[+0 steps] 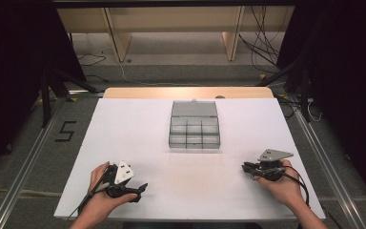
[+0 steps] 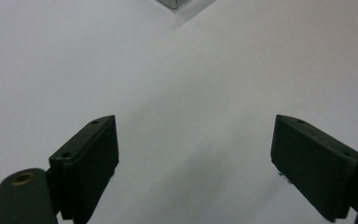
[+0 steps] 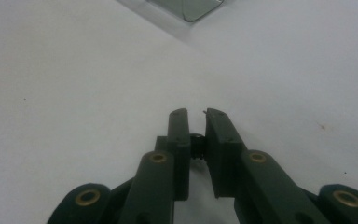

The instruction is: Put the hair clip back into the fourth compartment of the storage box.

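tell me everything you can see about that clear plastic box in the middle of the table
The compartment box looks like clear, grey-tinted plastic. Its lid is open and laid back away from the person. The tray is split by dividers into a grid of small cells, and I can't tell whether anything is in them. It sits flat on the white table, centred toward the far edge. Nothing touches it; both grippers are well short of it.

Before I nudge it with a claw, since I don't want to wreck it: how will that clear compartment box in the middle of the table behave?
The clear box looks thin-walled and its compartments seem empty, so it is probably light and would likely slide on the smooth white table rather than tip, being low and wide. Its lid stands open at the back and may flap or shut. Hard plastic could crack if squeezed.
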Demonstrator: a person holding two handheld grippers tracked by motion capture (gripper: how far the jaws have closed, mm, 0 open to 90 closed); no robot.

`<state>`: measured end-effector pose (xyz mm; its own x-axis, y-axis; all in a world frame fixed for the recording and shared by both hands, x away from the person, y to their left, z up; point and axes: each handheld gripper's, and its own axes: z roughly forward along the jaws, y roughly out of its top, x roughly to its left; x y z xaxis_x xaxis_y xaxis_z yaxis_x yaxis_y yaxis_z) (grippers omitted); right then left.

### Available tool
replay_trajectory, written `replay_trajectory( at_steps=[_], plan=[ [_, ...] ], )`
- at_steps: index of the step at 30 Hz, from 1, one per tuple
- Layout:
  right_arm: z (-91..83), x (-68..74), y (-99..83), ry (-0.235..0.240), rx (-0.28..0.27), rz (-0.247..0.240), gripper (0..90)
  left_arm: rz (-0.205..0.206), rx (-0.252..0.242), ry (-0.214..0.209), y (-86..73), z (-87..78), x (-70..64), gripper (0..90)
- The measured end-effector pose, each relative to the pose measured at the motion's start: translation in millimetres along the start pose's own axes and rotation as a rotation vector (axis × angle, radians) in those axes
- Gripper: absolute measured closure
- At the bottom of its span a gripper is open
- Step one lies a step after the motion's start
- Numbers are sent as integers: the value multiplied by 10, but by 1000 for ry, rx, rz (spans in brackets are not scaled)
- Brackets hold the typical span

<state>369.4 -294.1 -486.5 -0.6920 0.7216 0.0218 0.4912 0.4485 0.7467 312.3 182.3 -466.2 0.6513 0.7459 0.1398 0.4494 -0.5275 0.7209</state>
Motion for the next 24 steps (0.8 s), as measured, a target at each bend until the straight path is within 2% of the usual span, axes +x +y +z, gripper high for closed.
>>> replay_trajectory(
  at_steps=[24],
  plan=[
    [-71, 31, 129, -4, -81, 27, 811, 8, 1, 6, 2, -4, 4, 149]
  ],
)
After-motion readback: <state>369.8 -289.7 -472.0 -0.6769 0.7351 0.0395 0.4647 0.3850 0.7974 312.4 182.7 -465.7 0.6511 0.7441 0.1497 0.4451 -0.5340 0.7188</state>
